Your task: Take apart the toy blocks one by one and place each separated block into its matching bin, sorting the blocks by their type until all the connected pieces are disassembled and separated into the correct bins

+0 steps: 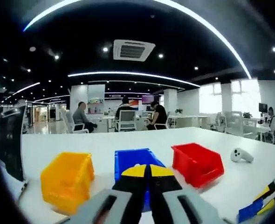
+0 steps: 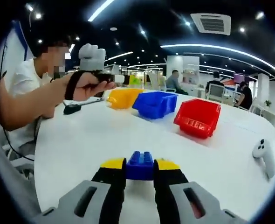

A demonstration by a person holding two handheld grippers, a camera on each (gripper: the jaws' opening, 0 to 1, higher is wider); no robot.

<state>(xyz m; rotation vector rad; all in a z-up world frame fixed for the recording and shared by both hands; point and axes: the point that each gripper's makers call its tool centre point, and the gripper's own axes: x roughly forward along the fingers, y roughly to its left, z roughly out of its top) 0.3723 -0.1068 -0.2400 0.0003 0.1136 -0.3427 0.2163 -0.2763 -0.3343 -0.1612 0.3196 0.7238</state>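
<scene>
The right claw [image 2: 140, 173] is clamped on a blue toy block [image 2: 140, 165] just above the white tabletop [image 2: 81, 140], well short of the red bin [image 2: 197, 118]. The blue bin [image 2: 155, 103] sits beside the red bin, with the yellow bin [image 2: 122, 97] beyond it. The left claw [image 1: 147, 173] has its jaws together, empty, over the blue bin's near edge.

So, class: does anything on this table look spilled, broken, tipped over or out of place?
Nothing stands out. The yellow bin, blue bin and red bin stand upright in a row on the white table. The right gripper holds a blue block squarely. A white controller lies off to one side, unrelated to sorting.
</scene>
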